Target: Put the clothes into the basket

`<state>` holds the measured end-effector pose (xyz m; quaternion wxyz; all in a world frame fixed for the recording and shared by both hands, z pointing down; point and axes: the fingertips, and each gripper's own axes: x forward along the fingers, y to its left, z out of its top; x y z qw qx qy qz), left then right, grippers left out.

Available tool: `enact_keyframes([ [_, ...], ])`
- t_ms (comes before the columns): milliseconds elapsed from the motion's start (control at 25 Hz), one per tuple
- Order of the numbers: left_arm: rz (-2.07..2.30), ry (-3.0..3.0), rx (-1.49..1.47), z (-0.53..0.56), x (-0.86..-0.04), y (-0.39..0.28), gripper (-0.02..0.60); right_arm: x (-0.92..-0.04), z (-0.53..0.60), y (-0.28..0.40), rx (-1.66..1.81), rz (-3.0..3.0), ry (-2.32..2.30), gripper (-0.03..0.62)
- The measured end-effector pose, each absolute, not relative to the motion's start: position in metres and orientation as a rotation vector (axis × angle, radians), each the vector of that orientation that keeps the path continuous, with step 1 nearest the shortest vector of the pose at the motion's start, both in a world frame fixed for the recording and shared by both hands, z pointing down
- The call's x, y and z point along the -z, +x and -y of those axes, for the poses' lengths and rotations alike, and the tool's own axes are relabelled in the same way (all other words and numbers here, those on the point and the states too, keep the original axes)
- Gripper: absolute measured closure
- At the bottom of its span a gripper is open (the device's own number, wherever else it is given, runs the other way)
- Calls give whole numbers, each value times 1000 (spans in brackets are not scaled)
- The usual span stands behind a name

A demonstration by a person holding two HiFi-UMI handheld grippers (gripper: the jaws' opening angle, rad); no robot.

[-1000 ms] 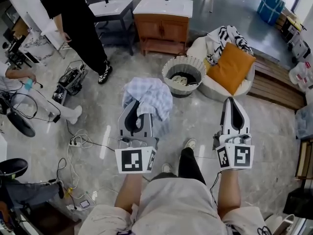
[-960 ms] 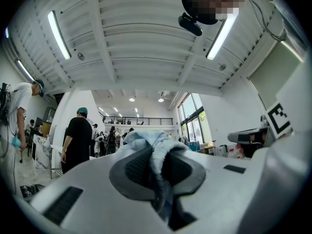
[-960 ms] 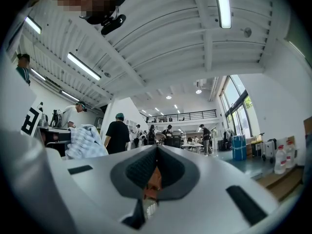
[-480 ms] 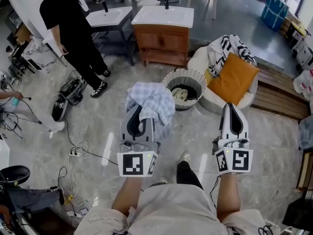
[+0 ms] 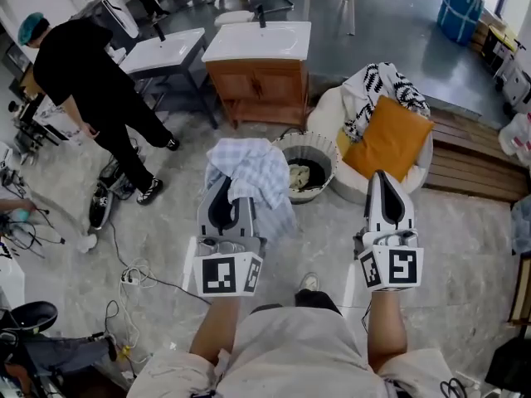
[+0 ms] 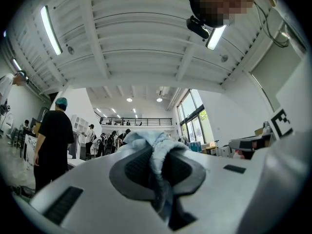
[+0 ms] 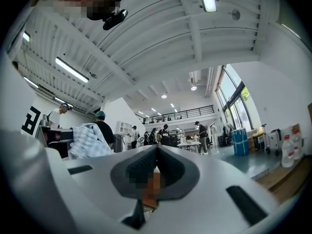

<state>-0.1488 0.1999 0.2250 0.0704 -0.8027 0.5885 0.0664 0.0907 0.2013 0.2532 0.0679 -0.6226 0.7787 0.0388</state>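
A pale blue checked garment (image 5: 251, 171) hangs bunched from my left gripper (image 5: 230, 191), which is shut on it; in the left gripper view the cloth (image 6: 157, 156) is pinched between the two dark pads. The round woven basket (image 5: 326, 143) stands on the floor just beyond and right of the garment, with pale clothes inside. My right gripper (image 5: 382, 182) is held level to the right of the basket, jaws shut with nothing in them. From the right gripper view (image 7: 156, 149) the tips meet, and the checked garment (image 7: 87, 140) shows at the left.
A white beanbag (image 5: 332, 110) with an orange cushion (image 5: 386, 139) and a black-and-white cloth (image 5: 375, 89) sits behind the basket. A wooden vanity (image 5: 259, 77) stands farther back. A person in black (image 5: 83, 85) stands at the left. Cables (image 5: 133, 279) lie on the floor; wooden boards (image 5: 477, 160) at the right.
Both grippers have travelled forward with the garment, and the basket and beanbag now lie nearer in the head view. The person in black has walked to the left.
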Motion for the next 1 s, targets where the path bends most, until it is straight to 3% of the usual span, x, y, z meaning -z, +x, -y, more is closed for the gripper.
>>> enact_keyframes([
  [400, -1749, -2435, -225, -133, -228, -100, 534, -271, -149, 144, -65, -2320, -1902, 606],
  [1000, -1657, -2603, -236, 40, -281, -79, 534, -299, 5, 126, -81, -2364, -1998, 606],
])
